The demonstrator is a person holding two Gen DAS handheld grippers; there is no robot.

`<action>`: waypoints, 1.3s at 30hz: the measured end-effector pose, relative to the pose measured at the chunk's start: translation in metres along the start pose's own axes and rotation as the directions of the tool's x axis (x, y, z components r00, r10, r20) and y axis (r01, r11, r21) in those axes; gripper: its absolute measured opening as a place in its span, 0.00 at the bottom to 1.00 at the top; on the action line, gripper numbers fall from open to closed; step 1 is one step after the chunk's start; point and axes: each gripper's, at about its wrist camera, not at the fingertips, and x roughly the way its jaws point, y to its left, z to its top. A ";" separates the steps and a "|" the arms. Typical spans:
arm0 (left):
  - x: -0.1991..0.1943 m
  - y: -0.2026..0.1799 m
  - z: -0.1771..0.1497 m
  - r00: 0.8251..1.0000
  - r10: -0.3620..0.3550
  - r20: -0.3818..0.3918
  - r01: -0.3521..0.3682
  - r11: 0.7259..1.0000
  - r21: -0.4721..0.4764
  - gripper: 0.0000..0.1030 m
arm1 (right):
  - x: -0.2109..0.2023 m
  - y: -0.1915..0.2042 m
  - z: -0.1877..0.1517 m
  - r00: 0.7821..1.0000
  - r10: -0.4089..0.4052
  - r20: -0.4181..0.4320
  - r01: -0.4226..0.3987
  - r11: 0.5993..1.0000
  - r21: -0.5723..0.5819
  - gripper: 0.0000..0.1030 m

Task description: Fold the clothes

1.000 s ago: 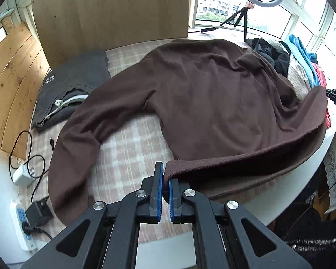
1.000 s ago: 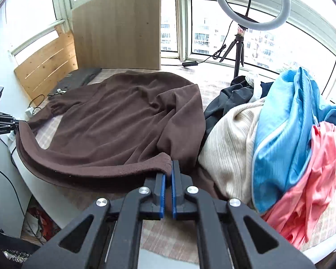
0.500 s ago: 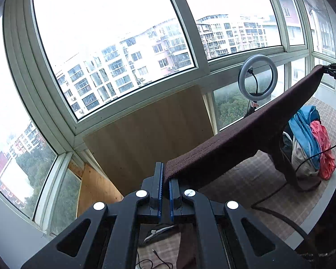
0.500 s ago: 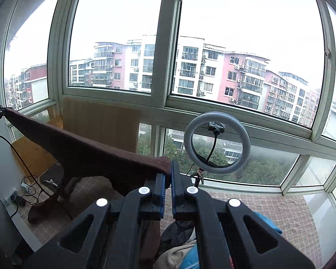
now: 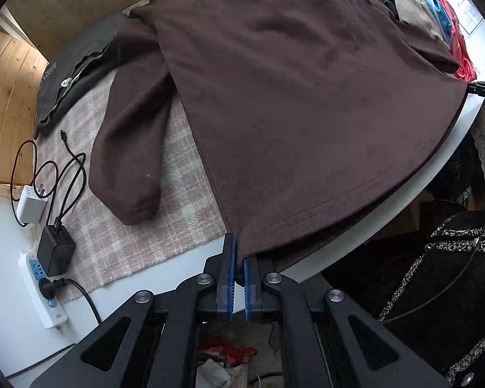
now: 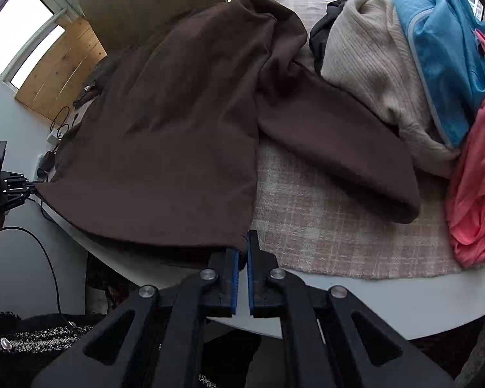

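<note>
Both grippers are closed on the hem of the dark brown fleece sweater (image 5: 307, 97). Left gripper (image 5: 238, 278) has its blue-padded jaws nearly together, with only the thickness of the cloth between them, and it pinches one bottom corner of the hem. Right gripper (image 6: 243, 274) does the same at the other bottom corner, jaws almost shut on the fabric.

Relative to the round white table (image 5: 436, 168), the sweater lies spread on top of it, over the pale pink checked cloth (image 5: 139, 239) which covers the table. The hem reaches the near edge of the table and hangs a little past it, where the grippers hold it. One sleeve (image 5: 129, 148) lies flat on the table's left part, and the other sleeve (image 6: 333, 139) lies on its right part, touching the pile of cream, blue and pink clothes (image 6: 436, 80). A folded dark grey garment (image 5: 77, 71) sits at the far left of the table.

I judge that the step in hand is laying the sweater out flat and straight. The body looks smooth now, but the sleeves are not folded in. The next move probably calls for letting the hem go and taking a sleeve to bring it across the body, keeping the cloth flat.
</note>
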 end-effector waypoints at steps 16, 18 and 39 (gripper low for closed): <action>0.022 -0.015 -0.001 0.997 -0.030 -0.072 0.032 0.999 0.031 0.10 | 0.018 0.007 -0.015 0.985 -0.055 -0.166 0.037 0.993 -0.109 0.05; 0.010 -0.013 -0.006 0.997 -0.062 -0.054 0.063 0.998 0.028 0.16 | 0.010 0.006 -0.016 0.981 -0.033 -0.190 0.011 0.993 -0.115 0.06; 0.022 0.179 0.178 0.964 0.010 0.266 0.067 0.958 -0.277 0.34 | -0.067 0.061 0.273 0.931 0.114 0.346 -0.071 0.989 -0.133 0.40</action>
